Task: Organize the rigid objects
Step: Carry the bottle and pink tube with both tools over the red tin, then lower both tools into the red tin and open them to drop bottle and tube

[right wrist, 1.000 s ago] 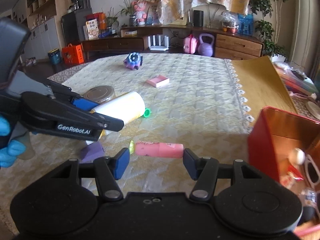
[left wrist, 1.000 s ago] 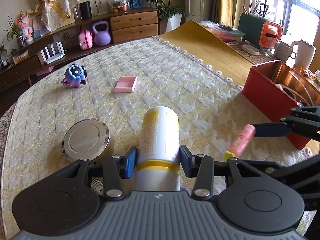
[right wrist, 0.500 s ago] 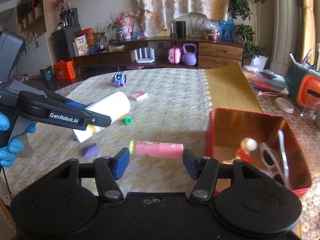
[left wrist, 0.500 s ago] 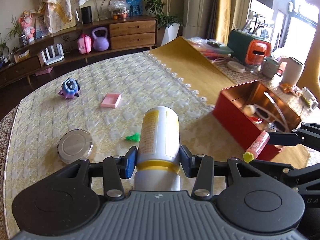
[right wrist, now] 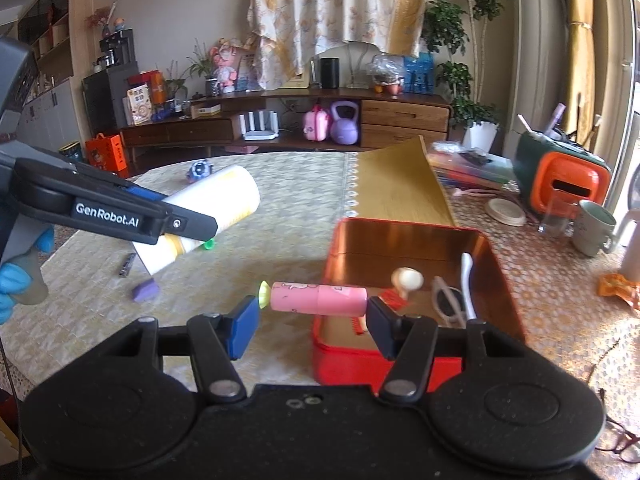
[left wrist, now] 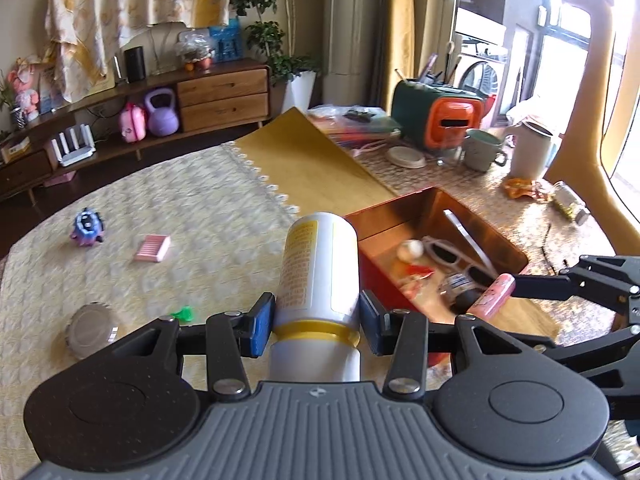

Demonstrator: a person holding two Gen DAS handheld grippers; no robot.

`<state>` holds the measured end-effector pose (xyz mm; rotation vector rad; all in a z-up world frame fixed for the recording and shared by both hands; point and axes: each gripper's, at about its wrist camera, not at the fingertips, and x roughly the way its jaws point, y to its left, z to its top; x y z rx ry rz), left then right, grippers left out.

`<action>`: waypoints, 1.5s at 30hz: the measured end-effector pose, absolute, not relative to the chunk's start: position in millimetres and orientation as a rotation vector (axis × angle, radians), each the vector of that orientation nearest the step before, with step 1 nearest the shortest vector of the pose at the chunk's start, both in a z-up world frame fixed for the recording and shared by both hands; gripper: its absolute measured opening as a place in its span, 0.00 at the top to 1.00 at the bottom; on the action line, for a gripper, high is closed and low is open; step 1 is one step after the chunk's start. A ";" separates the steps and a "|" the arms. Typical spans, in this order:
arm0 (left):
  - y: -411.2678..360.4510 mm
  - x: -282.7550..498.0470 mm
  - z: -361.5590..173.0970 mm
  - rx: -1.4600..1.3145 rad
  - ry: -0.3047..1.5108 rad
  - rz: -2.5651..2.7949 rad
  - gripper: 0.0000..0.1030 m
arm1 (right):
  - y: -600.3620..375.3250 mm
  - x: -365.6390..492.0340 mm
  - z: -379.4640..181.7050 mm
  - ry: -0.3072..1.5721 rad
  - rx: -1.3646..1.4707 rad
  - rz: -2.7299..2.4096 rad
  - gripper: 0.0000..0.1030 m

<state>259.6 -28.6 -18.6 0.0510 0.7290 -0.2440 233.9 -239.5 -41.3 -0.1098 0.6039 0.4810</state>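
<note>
Both loads are mid-carry toward the red tin box [right wrist: 404, 354]: the left gripper [left wrist: 316, 326] clamps a white bottle [left wrist: 320, 264] just left of it, the right gripper [right wrist: 312, 326] pinches a pink tube [right wrist: 320, 299] over its near-left corner; next, lower inside and release

One white bottle [left wrist: 318, 264], one pink tube [right wrist: 318, 299], one red box [right wrist: 492, 264], two tongs [left wrist: 316, 322] [right wrist: 308, 318].

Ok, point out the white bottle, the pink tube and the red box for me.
white bottle [left wrist: 320, 264], left wrist view, on its printed side.
pink tube [right wrist: 320, 299], right wrist view, on the middle of its body.
red box [right wrist: 352, 368], right wrist view, on its near outer wall.
</note>
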 end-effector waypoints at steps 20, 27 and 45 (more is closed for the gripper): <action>-131.7 311.0 -34.8 0.157 0.748 -0.338 0.57 | -294.5 259.6 -61.9 0.661 -0.063 0.434 0.44; -148.0 352.6 -49.9 0.201 0.766 -0.352 0.57 | -294.4 277.4 -74.0 0.690 -0.059 0.443 0.44; -178.3 413.8 -83.2 0.285 0.793 -0.462 0.57 | -273.0 311.6 -95.7 0.767 -0.072 0.444 0.44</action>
